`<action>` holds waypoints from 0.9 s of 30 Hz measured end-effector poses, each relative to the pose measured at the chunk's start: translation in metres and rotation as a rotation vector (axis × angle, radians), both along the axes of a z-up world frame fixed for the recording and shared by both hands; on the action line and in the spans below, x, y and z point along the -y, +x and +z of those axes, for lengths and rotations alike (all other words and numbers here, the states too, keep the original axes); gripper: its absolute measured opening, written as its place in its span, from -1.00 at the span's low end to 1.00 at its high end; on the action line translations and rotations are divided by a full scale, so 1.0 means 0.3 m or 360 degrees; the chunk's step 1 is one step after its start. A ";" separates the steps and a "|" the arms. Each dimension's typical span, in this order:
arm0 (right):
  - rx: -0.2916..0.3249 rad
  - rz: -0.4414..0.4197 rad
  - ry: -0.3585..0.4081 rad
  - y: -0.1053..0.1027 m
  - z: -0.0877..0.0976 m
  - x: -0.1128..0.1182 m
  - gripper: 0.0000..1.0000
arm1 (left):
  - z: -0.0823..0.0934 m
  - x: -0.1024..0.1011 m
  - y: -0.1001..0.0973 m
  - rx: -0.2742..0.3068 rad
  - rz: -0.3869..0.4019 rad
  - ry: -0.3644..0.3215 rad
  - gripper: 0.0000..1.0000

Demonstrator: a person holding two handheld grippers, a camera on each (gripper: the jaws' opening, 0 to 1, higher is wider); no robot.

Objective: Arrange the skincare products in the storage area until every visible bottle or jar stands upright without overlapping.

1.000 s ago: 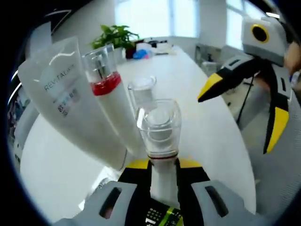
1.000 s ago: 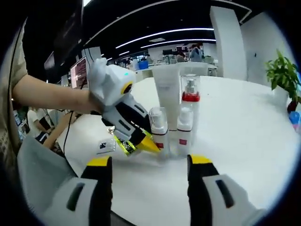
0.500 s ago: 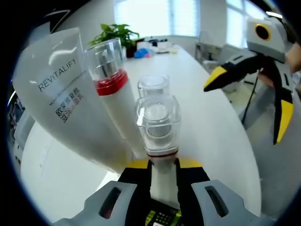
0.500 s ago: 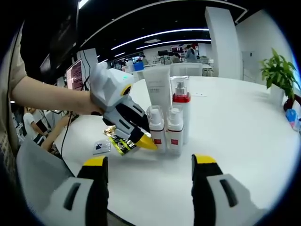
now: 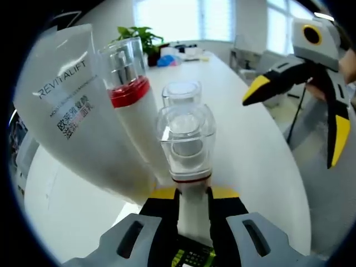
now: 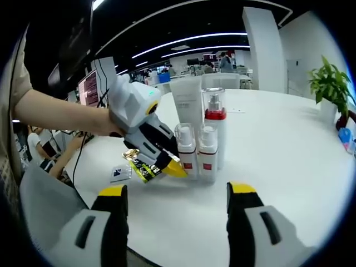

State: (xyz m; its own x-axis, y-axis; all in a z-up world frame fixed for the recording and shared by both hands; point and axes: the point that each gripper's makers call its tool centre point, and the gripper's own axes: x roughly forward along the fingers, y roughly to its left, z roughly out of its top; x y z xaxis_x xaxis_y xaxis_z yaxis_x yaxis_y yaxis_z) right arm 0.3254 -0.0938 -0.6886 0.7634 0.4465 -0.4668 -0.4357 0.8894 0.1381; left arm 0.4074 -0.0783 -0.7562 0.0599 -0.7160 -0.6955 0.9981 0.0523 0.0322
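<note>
My left gripper (image 5: 192,194) is shut on the body of a small white bottle with a clear cap (image 5: 186,142), standing upright on the white table. Just behind it stand a second small bottle (image 5: 181,95), a tall pump bottle with a red band (image 5: 130,108) and a white REVITALIFT tube (image 5: 64,111). In the right gripper view the left gripper (image 6: 167,161) holds the small bottle (image 6: 185,146) beside its twin (image 6: 207,151), in front of the tall bottle (image 6: 214,119) and the tube (image 6: 187,103). My right gripper (image 6: 175,194) hovers open, short of the group, holding nothing.
A yellow-and-black sachet (image 6: 140,167) and a small card (image 6: 119,173) lie on the table (image 6: 289,161) under the left gripper. A potted plant (image 6: 331,89) stands at the far right. The right gripper (image 5: 303,92) hangs open beyond the table's right edge in the left gripper view.
The left gripper has kept its hold on the small bottle and drawn it in close beside the second small bottle. The right gripper has stayed open and almost still.
</note>
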 end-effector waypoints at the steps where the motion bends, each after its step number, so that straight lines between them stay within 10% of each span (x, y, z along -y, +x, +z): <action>1: 0.0000 -0.0001 -0.0001 0.000 0.000 0.000 0.45 | 0.000 0.001 0.001 0.0001 0.0000 -0.0001 -0.67; 27: 0.0044 -0.0015 0.0014 0.005 0.033 0.011 0.49 | 0.048 -0.087 -0.037 -0.0036 0.0141 0.0032 -0.17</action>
State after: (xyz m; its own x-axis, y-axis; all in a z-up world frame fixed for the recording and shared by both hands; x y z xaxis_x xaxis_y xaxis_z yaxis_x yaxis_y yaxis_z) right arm 0.3270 -0.0970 -0.6788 0.7800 0.4435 -0.4416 -0.4313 0.8922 0.1342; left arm 0.3963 -0.0524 -0.7419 0.1064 -0.6944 -0.7116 0.9901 0.1399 0.0115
